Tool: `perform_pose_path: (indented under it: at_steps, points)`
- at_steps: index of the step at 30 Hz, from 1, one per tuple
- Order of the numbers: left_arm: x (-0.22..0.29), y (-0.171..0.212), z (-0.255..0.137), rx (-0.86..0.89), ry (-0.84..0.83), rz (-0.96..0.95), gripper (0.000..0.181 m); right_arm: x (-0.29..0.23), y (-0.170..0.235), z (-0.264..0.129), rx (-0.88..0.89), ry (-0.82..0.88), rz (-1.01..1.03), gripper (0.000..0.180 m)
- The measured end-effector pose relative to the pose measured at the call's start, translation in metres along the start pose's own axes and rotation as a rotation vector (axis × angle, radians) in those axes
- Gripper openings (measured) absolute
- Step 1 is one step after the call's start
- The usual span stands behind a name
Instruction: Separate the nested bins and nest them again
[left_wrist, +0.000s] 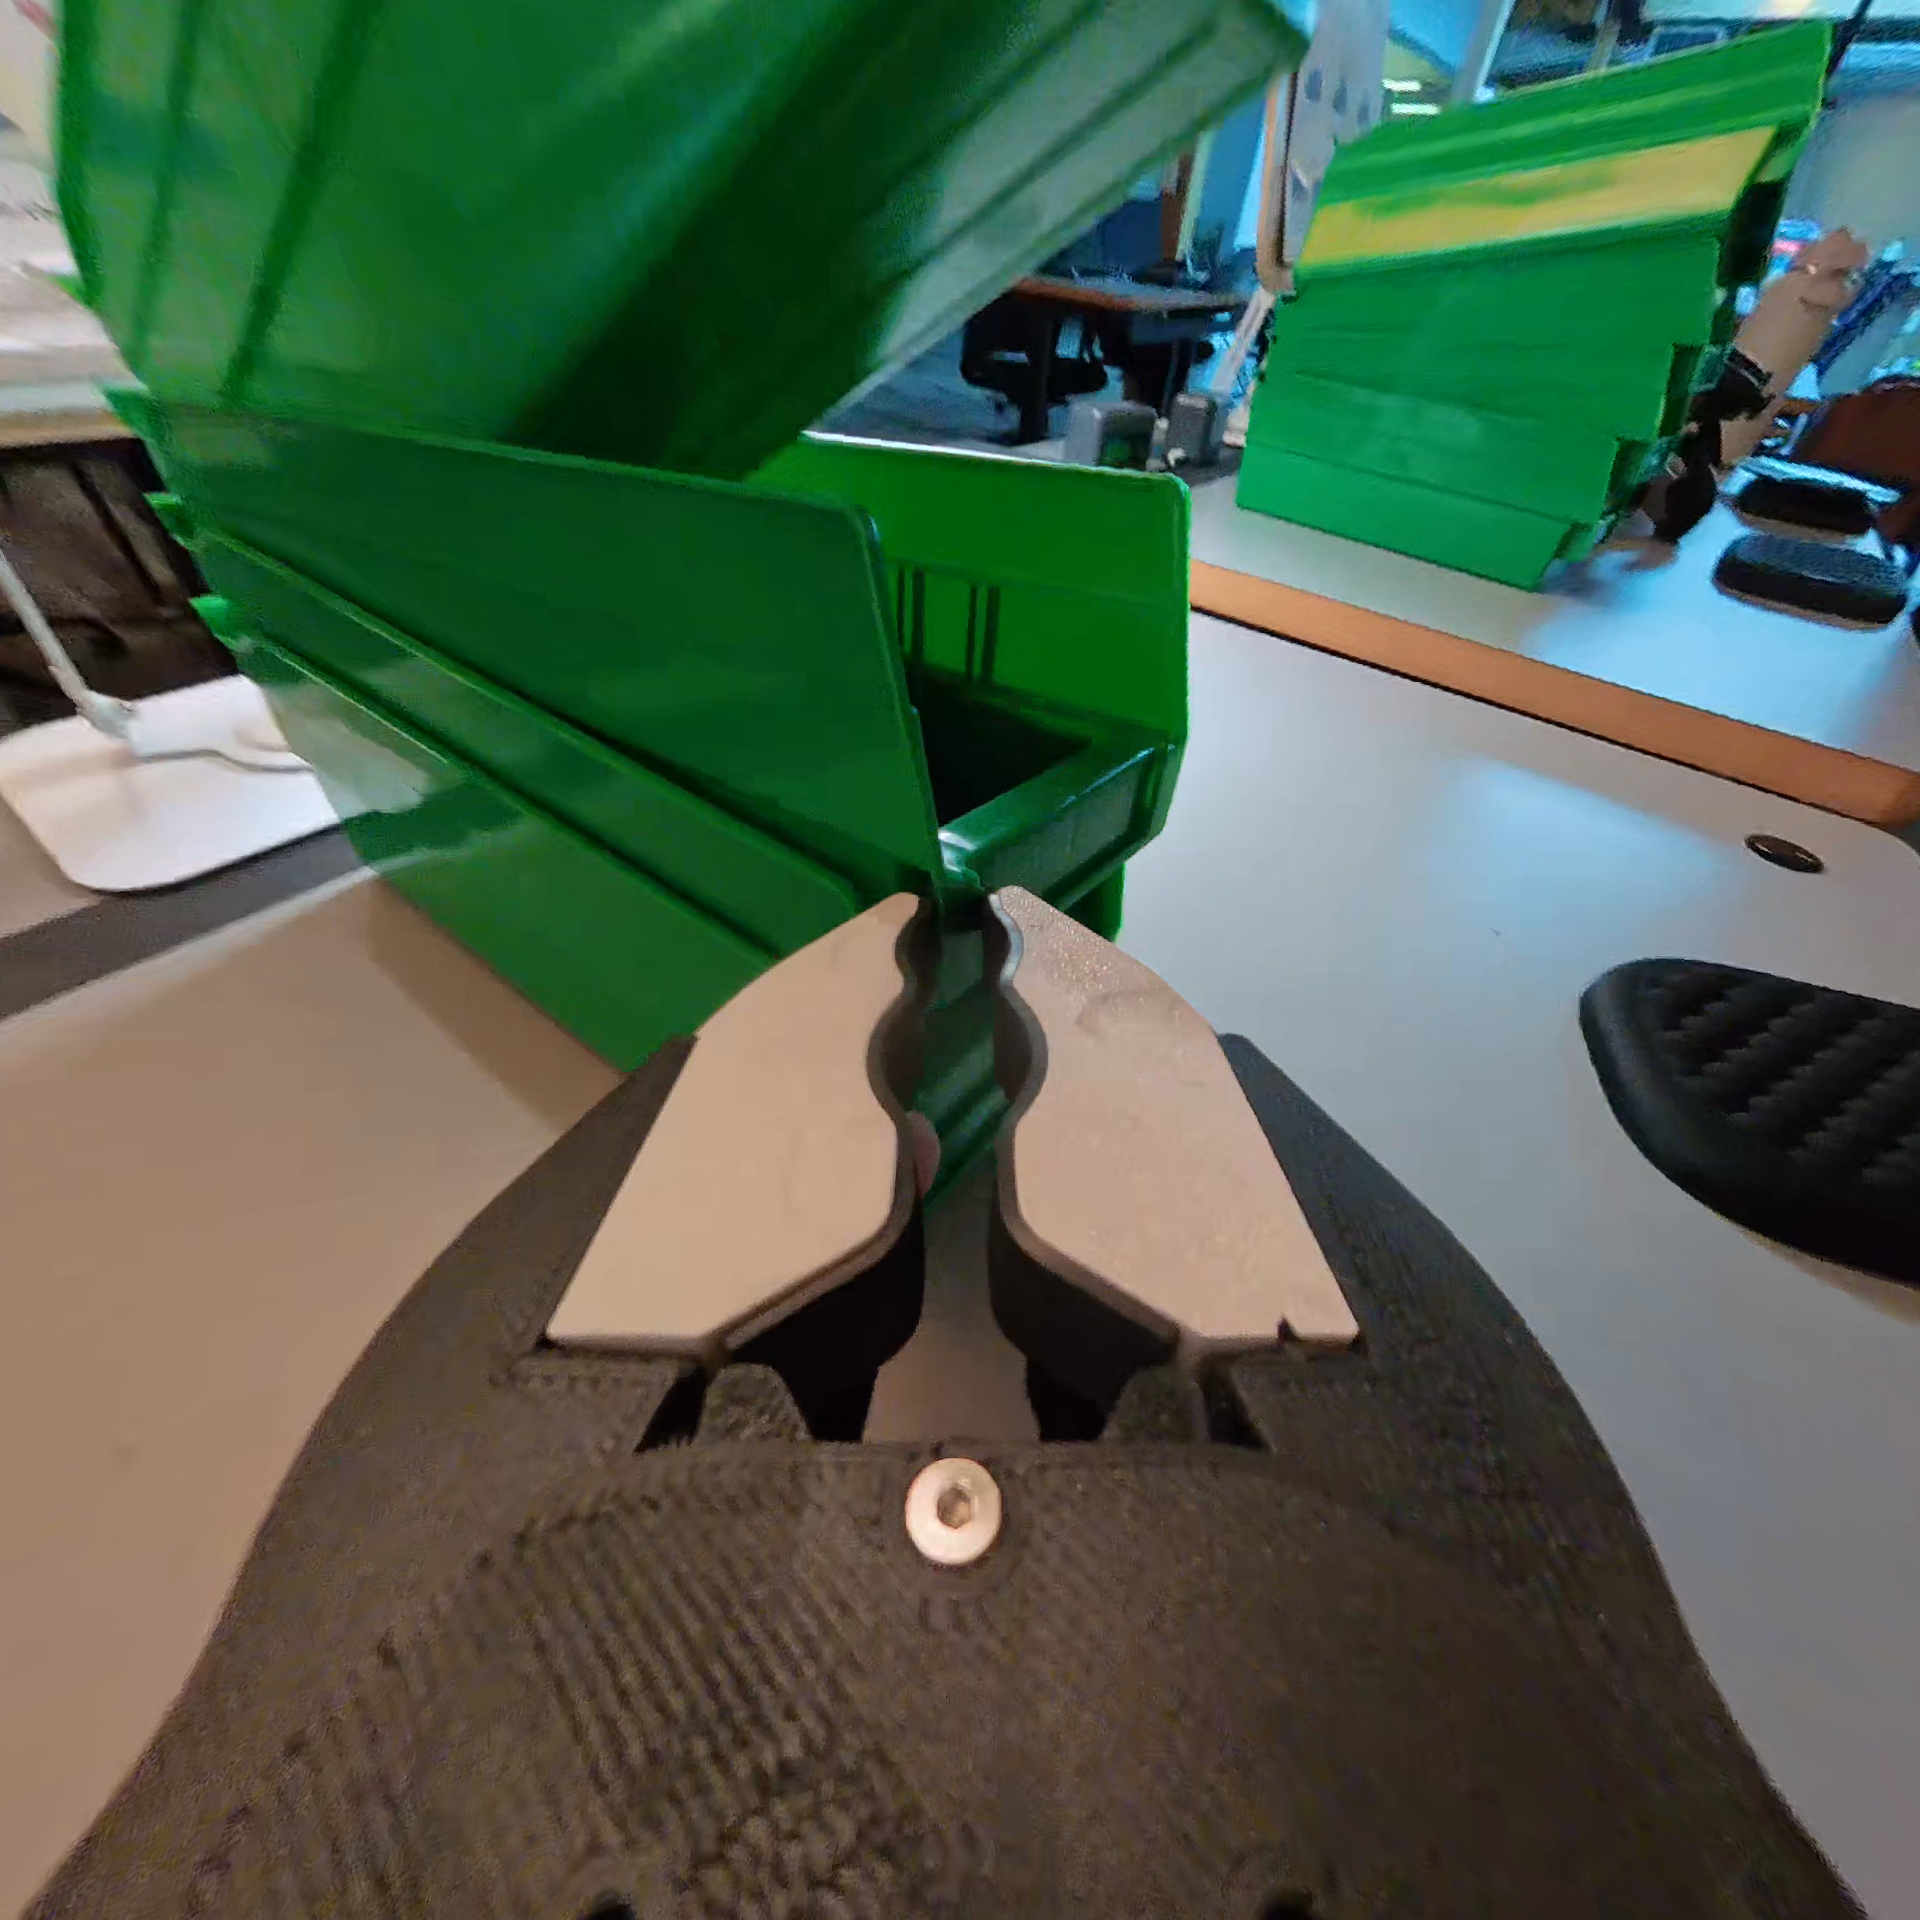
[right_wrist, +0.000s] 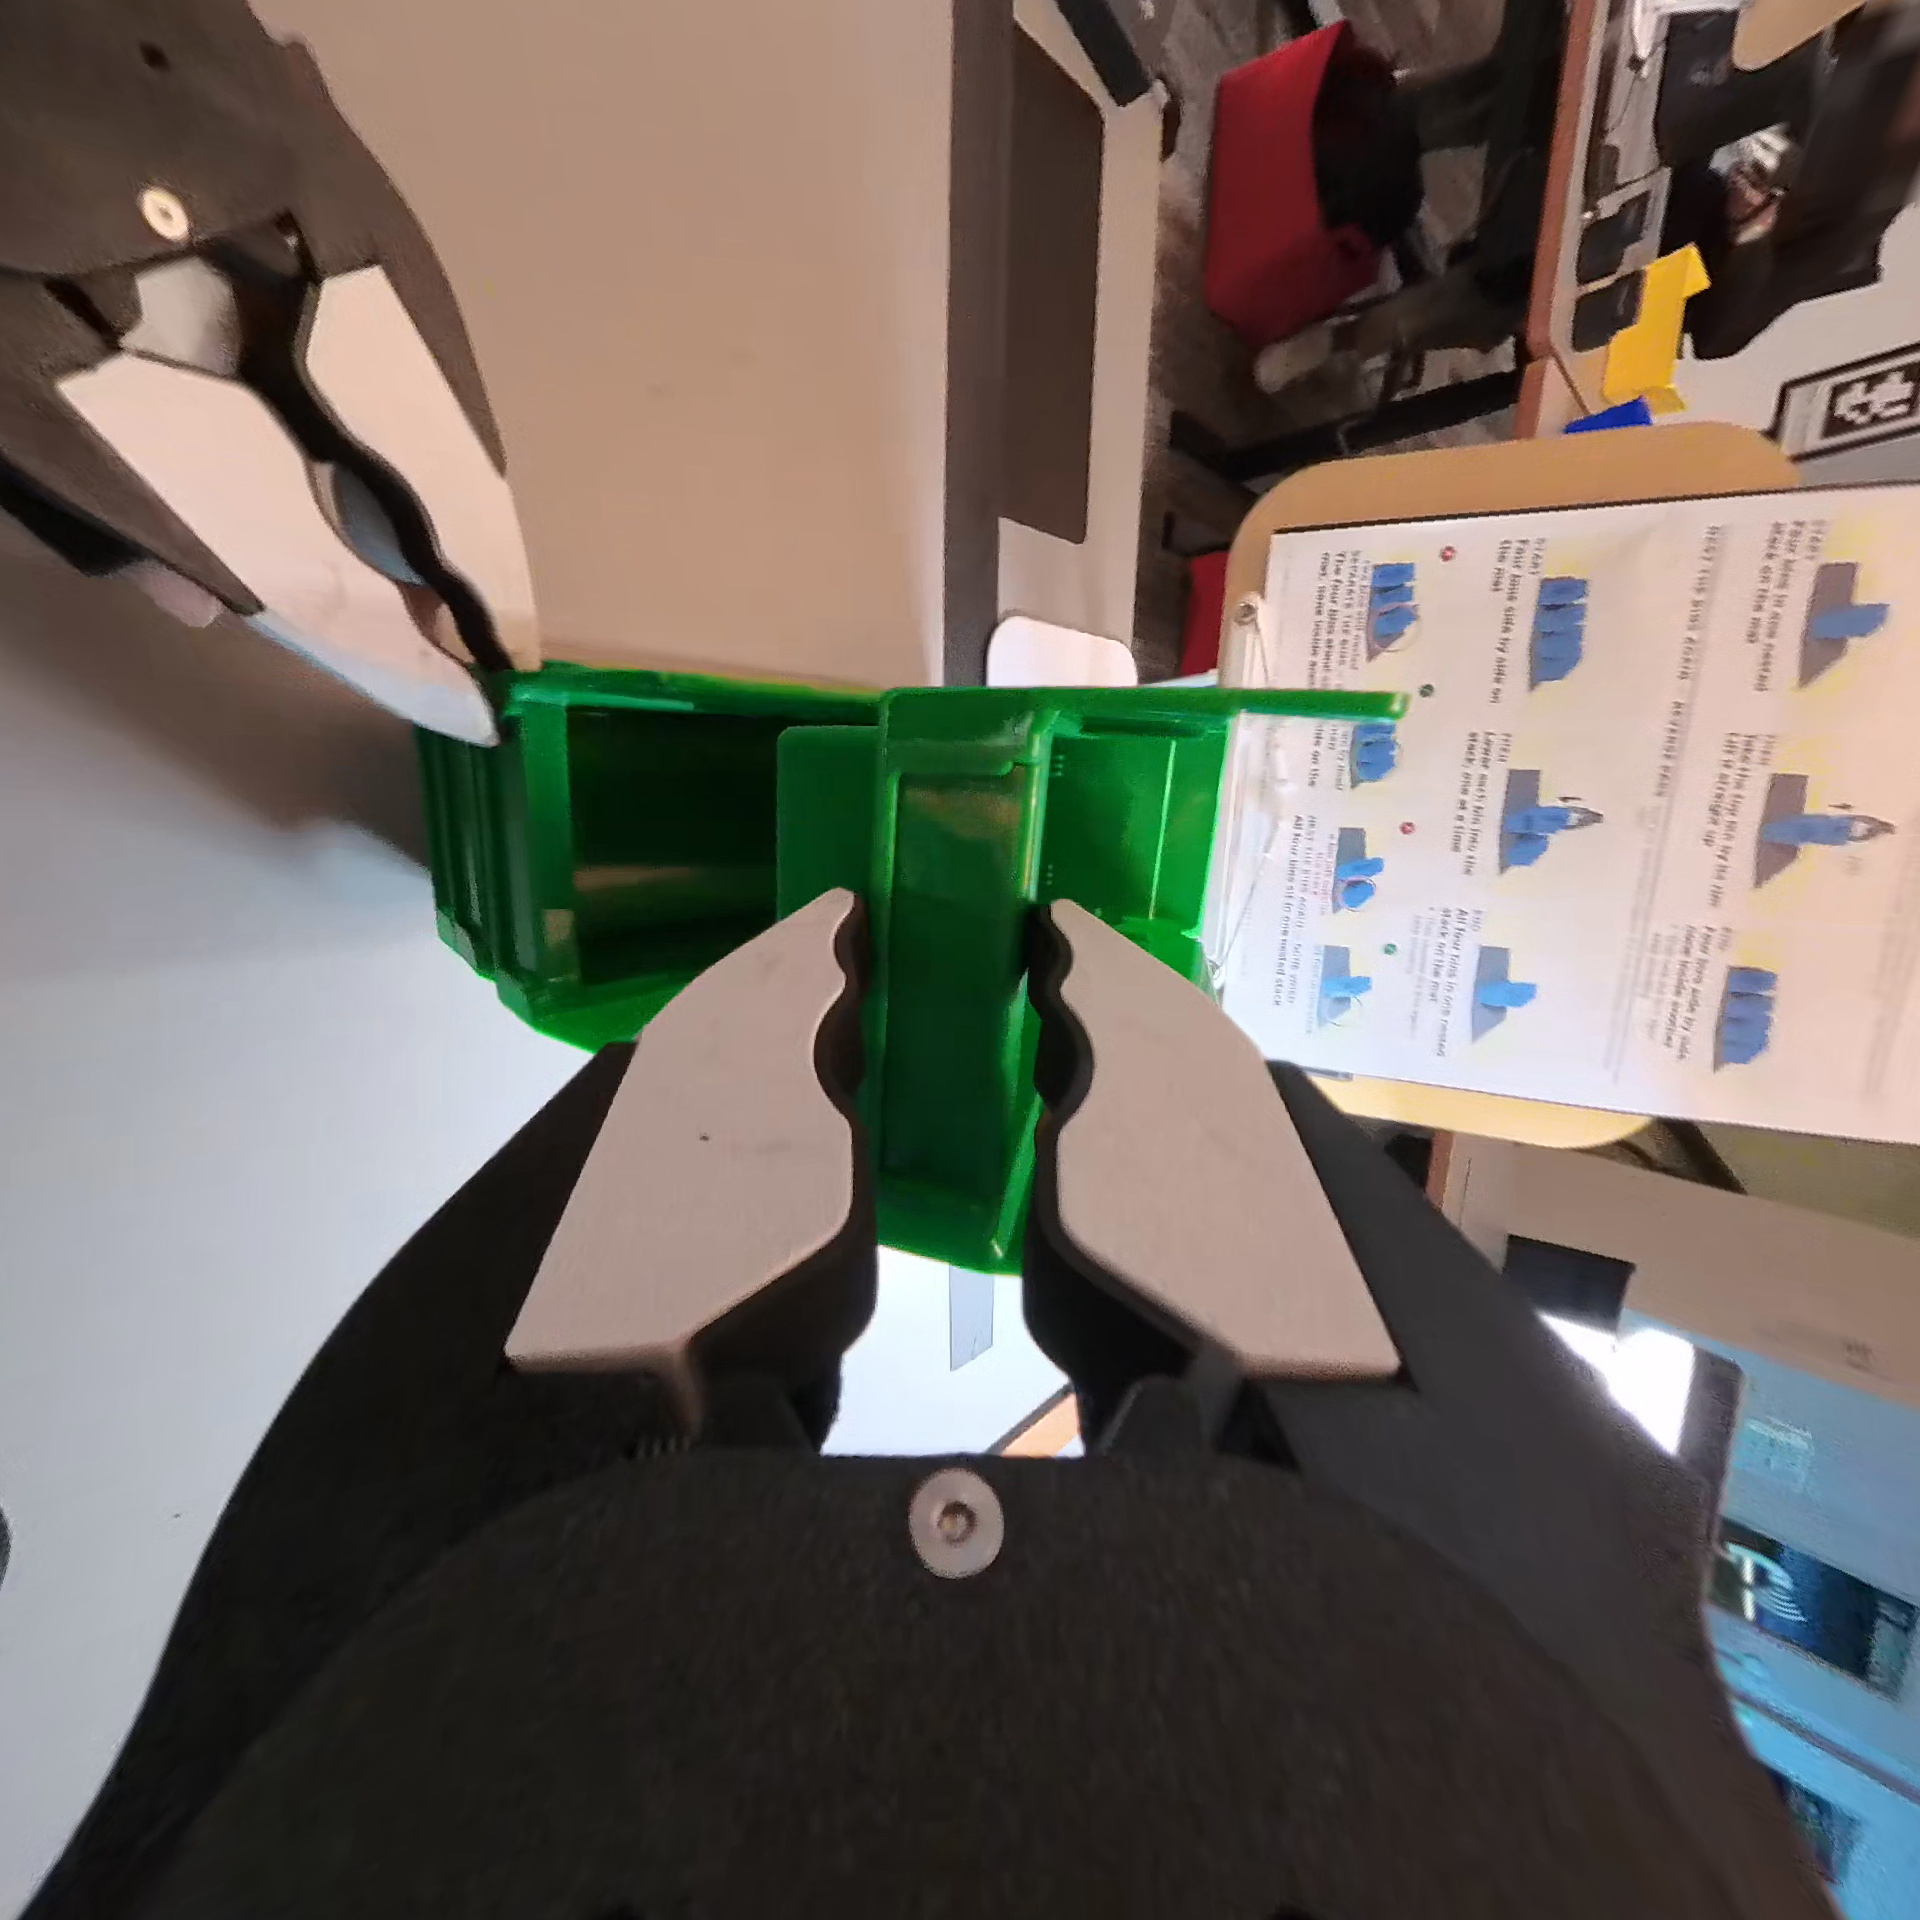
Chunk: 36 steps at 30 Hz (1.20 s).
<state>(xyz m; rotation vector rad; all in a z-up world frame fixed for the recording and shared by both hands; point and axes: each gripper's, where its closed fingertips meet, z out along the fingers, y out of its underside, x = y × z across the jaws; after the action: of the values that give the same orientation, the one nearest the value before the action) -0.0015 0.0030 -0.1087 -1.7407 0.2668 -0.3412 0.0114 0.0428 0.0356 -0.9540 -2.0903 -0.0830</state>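
Motion blur smeared the lifted green bin (left_wrist: 540, 208), its top cut off. Right claw (right_wrist: 940, 935) was clamped on its front lip, tilting it above the nested green stack (left_wrist: 644, 707) on the surface (left_wrist: 1455, 935). Left claw (left_wrist: 958, 909) pinched the stack's rim corner. Instruction sheet (right_wrist: 1558, 800) stood behind; another green stack (left_wrist: 1475, 364) sat well apart.

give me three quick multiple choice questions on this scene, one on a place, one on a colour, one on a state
1. The left gripper grips:
a) a cup
b) the stack's front corner
c) a cable
2. The bins are:
a) blue
b) red
c) green
3. The top bin is:
a) up in the air, tilted
b) seated flat in the stack
c) turned upside down

b: its fingers pinch the corner rim.
c: every bin shows green.
a: it hangs tilted above the stack, held by the right gripper.
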Motion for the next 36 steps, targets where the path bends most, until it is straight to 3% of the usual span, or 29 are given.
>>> perform_pose_path:
  at_steps: [9, 14, 20, 24, 30, 31, 34, 36]
  points:
    - [-0.009, 0.01, -0.001, -0.002, -0.044, -0.009, 0.011, 0.033, 0.0, -0.025, 0.105, 0.108, 0.065, 0.027]
    - [-0.014, 0.006, -0.004, 0.0, -0.07, 0.03, 0.014, 0.035, -0.004, -0.025, 0.096, 0.079, 0.051, 0.027]
    - [-0.022, -0.05, -0.027, 0.162, -0.206, 0.244, 0.04, 0.022, -0.011, -0.024, 0.115, 0.061, 0.03, 0.028]
    - [-0.017, -0.081, -0.016, 0.187, -0.217, 0.337, 0.05, -0.002, -0.022, -0.019, 0.113, 0.015, -0.013, 0.028]
    - [-0.017, -0.091, 0.004, 0.188, -0.237, 0.453, 0.037, -0.031, -0.025, -0.005, 0.037, -0.044, -0.072, 0.029]
    - [-0.016, -0.089, 0.005, 0.189, -0.227, 0.443, 0.037, -0.034, -0.024, -0.003, 0.018, -0.056, -0.075, 0.031]
    - [-0.015, -0.086, 0.004, 0.198, -0.21, 0.421, 0.035, -0.045, -0.013, 0.011, -0.075, -0.134, -0.042, 0.058]
    - [-0.013, -0.086, 0.002, 0.204, -0.204, 0.415, 0.033, -0.05, -0.006, 0.025, -0.13, -0.152, -0.038, 0.061]
